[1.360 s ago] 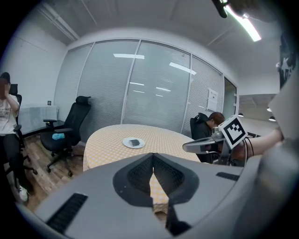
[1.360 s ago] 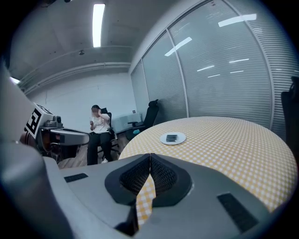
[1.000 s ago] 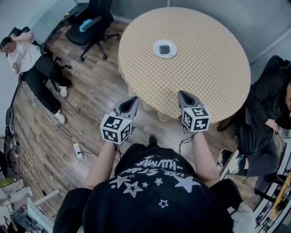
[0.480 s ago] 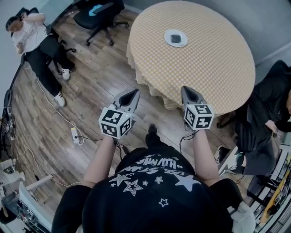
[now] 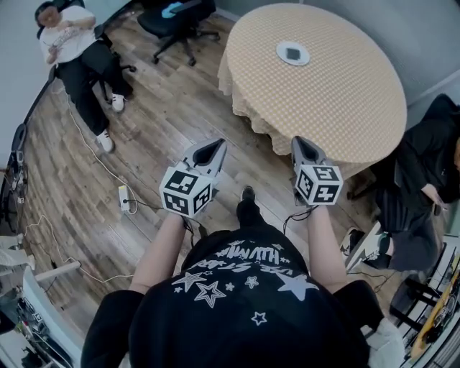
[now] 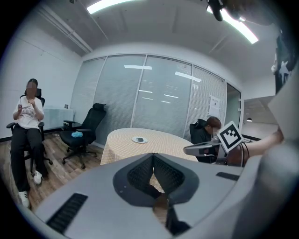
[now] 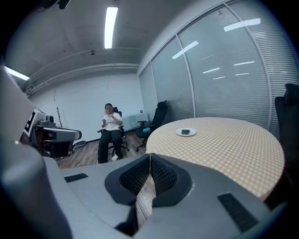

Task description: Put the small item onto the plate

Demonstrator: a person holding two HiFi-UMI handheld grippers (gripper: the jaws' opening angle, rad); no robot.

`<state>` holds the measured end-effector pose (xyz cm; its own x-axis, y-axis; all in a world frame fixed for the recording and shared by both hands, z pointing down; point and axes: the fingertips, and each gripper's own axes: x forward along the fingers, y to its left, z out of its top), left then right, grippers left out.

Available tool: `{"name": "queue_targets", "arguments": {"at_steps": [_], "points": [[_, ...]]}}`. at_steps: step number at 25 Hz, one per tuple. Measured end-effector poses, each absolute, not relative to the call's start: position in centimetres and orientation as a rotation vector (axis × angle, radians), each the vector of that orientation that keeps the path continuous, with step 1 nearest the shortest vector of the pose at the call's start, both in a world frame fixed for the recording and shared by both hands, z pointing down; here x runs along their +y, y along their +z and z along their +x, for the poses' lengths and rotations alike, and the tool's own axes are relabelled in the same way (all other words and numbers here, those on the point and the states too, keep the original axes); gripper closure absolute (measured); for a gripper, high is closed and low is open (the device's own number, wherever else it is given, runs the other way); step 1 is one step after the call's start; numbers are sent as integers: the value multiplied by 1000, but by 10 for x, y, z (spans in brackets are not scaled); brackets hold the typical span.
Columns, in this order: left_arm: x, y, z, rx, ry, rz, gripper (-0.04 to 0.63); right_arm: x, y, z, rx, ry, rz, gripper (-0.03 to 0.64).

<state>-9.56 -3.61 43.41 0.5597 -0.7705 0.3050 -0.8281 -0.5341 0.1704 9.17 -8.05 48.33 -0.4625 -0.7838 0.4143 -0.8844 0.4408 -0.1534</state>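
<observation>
A white plate [image 5: 293, 53] lies on the far side of the round table with the yellow checked cloth [image 5: 338, 93]. A small dark item [image 5: 293, 52] rests on it. In the left gripper view the plate [image 6: 139, 139] is far ahead, and in the right gripper view the plate [image 7: 186, 132] is too. My left gripper [image 5: 213, 149] hangs over the wooden floor, left of the table, shut with nothing in it. My right gripper [image 5: 300, 144] is at the table's near edge, also shut and holding nothing. The meeting jaws show in each gripper view, left gripper [image 6: 153, 156], right gripper [image 7: 149, 156].
A person sits at the far left [image 5: 75, 50] beside a black office chair [image 5: 180, 18]. Another person in black [image 5: 424, 180] sits at the table's right. A power strip [image 5: 123, 200] and cables lie on the floor to my left.
The table and plate have drawn away toward the upper right of the head view. Both grippers have come back from the table's edge, still shut.
</observation>
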Motion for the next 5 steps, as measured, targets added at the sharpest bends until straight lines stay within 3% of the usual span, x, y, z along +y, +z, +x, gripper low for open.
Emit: {"name": "queue_targets", "arguments": {"at_steps": [5], "points": [[4,422,-104,-1331,254,2529,588,-39,472,78,-2437,475,1436,591]]}}
